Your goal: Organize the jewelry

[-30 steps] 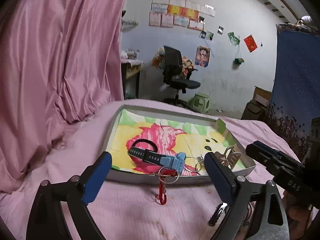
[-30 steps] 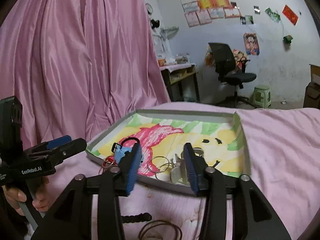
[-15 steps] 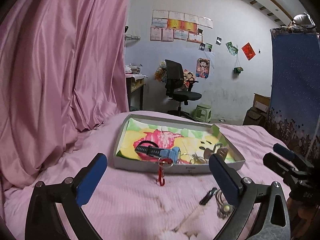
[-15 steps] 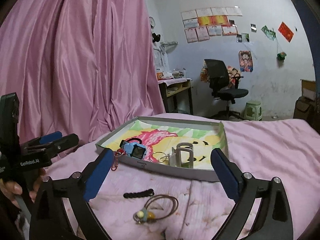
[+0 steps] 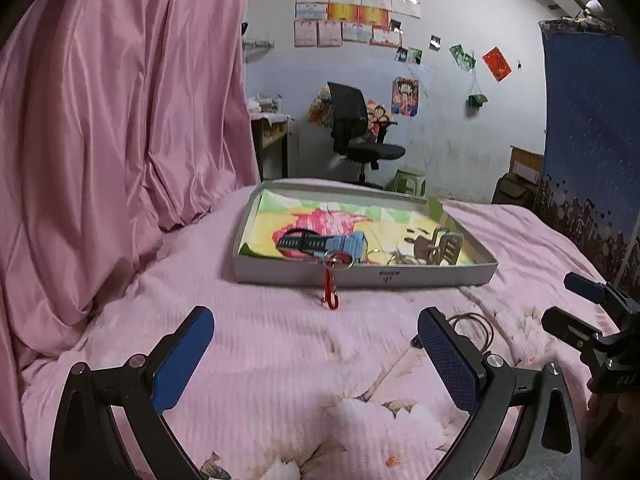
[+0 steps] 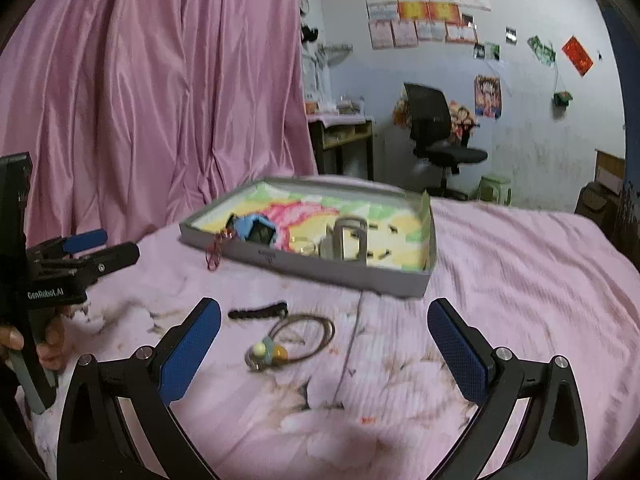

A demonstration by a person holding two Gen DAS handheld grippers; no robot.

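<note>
Both tongs held wide open and empty above the pink bed, jewelry split between tray and bedspread

"GenRobot.AI" can be read on the left tongs [image 5: 316, 364] body as seen from the right wrist view; the small mark on the tray [image 5: 360, 276] front wall is too blurred to read. In the tray are seen a blue watch [image 5: 320, 244] and a pale clip-like stand [image 5: 438, 246], with a red keyring charm [image 5: 331, 284] hung over the near rim. Only the right wrist view fully shows a beaded cord bracelet [image 6: 294, 340] and a black strip [image 6: 258, 312] lying on the bed [image 6: 520, 280], between the right tongs [image 6: 324, 344] and the tray. Compared with a second ago, both tongs have been drawn back from the tray, and the right pair, then half closed, has been opened
</note>
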